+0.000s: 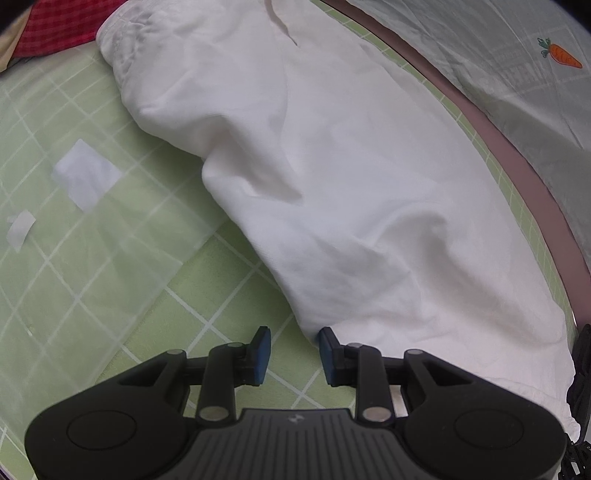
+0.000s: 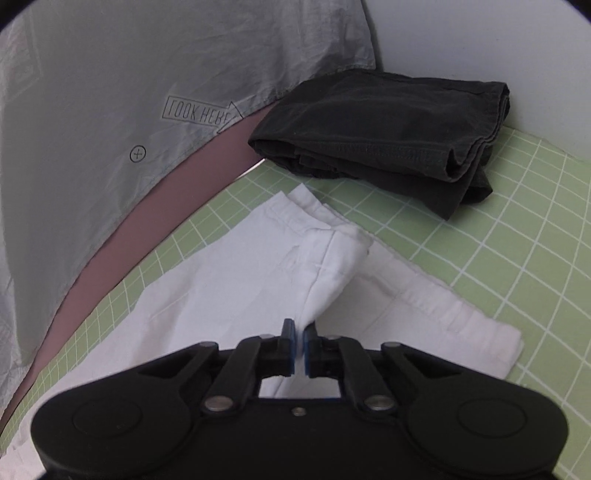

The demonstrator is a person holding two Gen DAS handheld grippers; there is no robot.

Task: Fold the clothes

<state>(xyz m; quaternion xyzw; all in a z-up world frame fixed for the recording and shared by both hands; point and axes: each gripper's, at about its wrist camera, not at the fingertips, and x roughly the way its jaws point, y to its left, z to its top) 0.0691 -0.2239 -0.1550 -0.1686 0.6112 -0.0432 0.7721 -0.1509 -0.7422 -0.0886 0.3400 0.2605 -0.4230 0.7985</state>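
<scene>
A white garment (image 1: 332,166) lies spread over the green gridded mat (image 1: 92,277), its elastic waistband at the top left of the left wrist view. My left gripper (image 1: 294,349) is open at the cloth's near edge, with its right pad touching the fabric and nothing between the pads. In the right wrist view the white garment (image 2: 240,277) lies flat, and a fold of it rises into my right gripper (image 2: 300,343), which is shut on that fold.
A folded black garment (image 2: 388,136) sits at the mat's (image 2: 517,258) far side. A person's grey printed shirt (image 2: 110,92) fills the left side; the grey shirt (image 1: 498,55) bears a carrot print. Red checked cloth (image 1: 55,26) lies far left. White paper scraps (image 1: 86,173) rest on the mat.
</scene>
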